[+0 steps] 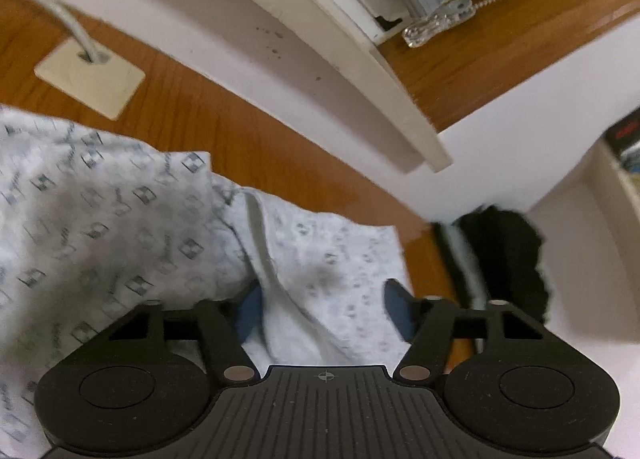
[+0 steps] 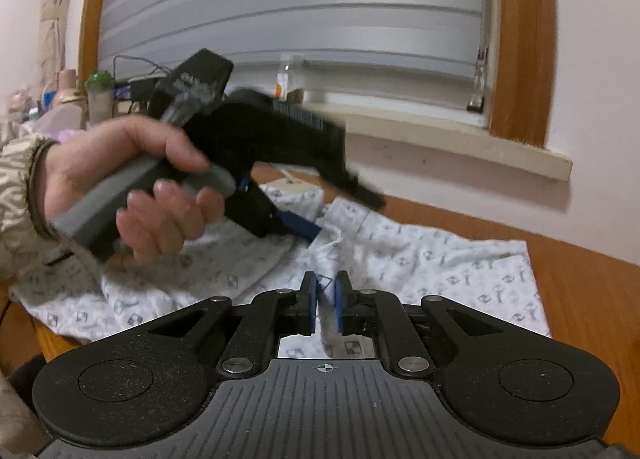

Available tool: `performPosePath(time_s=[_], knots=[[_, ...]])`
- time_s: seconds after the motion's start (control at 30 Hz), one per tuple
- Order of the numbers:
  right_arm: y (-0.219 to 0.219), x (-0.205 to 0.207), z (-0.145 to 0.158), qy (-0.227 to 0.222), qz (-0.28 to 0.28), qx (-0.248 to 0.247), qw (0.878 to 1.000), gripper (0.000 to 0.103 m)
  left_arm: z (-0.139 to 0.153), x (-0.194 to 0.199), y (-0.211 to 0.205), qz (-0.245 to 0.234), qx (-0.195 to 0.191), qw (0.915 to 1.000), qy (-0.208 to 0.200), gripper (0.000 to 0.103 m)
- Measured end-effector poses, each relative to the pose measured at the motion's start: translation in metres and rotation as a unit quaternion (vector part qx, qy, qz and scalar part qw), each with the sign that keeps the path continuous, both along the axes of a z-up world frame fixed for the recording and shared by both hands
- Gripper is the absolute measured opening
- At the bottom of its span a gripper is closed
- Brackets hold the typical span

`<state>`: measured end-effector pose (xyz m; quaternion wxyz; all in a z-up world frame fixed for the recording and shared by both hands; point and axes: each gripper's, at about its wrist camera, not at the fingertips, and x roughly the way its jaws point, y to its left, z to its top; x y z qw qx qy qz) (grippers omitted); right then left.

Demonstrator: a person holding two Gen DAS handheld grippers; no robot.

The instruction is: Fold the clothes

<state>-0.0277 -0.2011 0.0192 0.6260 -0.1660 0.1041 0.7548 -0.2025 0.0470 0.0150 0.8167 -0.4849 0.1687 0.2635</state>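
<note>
A white garment with a small grey print lies spread and rumpled on the wooden tabletop, below a windowsill.

The right gripper sits low at the near edge of the garment, its jaws almost closed on a thin fold of the cloth that stands up between the blue pads.

The left gripper is held by a hand with a patterned sleeve, tilted down over the left part of the garment. In its own view a raised ridge of cloth lies between its jaws, which stand partly apart; whether the pads press the cloth I cannot tell.

A beige square plate with a cable sits on the tabletop beyond the garment.
</note>
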Motion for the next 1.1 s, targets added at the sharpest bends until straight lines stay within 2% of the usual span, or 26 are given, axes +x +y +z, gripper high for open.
performPosePath(time_s=[0.1, 0.13, 0.17, 0.23, 0.33, 0.47, 0.6, 0.7, 0.8, 0.87, 0.97, 1.1], knots=[[-0.002, 0.002, 0.006, 0.001, -0.003, 0.015, 1.000, 0.008, 0.000, 0.000, 0.000, 0.006, 0.021, 0.9995, 0.021, 0.026], [-0.002, 0.002, 0.008, 0.003, -0.004, 0.019, 1.000, 0.007, 0.001, 0.000, 0.001, 0.005, 0.027, 0.9993, 0.024, 0.008], [-0.003, 0.003, 0.010, 0.006, -0.005, 0.023, 1.000, 0.007, 0.002, -0.001, 0.001, 0.000, 0.032, 0.9992, 0.024, 0.004], [-0.004, 0.004, 0.020, 0.016, 0.000, 0.032, 0.999, 0.007, 0.014, -0.004, -0.001, -0.008, 0.050, 0.9986, 0.019, 0.004], [-0.007, 0.004, 0.044, 0.022, 0.012, 0.050, 0.998, 0.007, 0.049, -0.012, -0.009, -0.015, 0.089, 0.9959, 0.004, 0.004], [-0.007, -0.007, 0.099, 0.043, 0.044, 0.083, 0.995, 0.007, 0.124, -0.035, -0.020, -0.024, 0.157, 0.9873, -0.008, 0.004], [0.005, -0.039, 0.157, 0.072, 0.093, 0.120, 0.986, 0.007, 0.203, -0.070, -0.028, -0.024, 0.215, 0.9764, -0.004, 0.004], [0.017, -0.070, 0.194, 0.092, 0.131, 0.142, 0.977, 0.007, 0.257, -0.099, -0.031, -0.019, 0.248, 0.9684, 0.013, 0.004], [0.032, -0.101, 0.221, 0.110, 0.167, 0.151, 0.968, 0.007, 0.293, -0.129, -0.033, 0.003, 0.274, 0.9609, 0.039, 0.004], [0.039, -0.120, 0.231, 0.116, 0.182, 0.154, 0.964, 0.007, 0.308, -0.155, -0.034, 0.021, 0.282, 0.9580, 0.047, 0.004], [0.050, -0.144, 0.240, 0.122, 0.200, 0.150, 0.961, 0.007, 0.314, -0.194, -0.033, 0.047, 0.279, 0.9580, 0.048, 0.004], [0.065, -0.168, 0.241, 0.118, 0.214, 0.140, 0.960, 0.007, 0.305, -0.230, -0.029, 0.070, 0.267, 0.9597, 0.052, 0.004]])
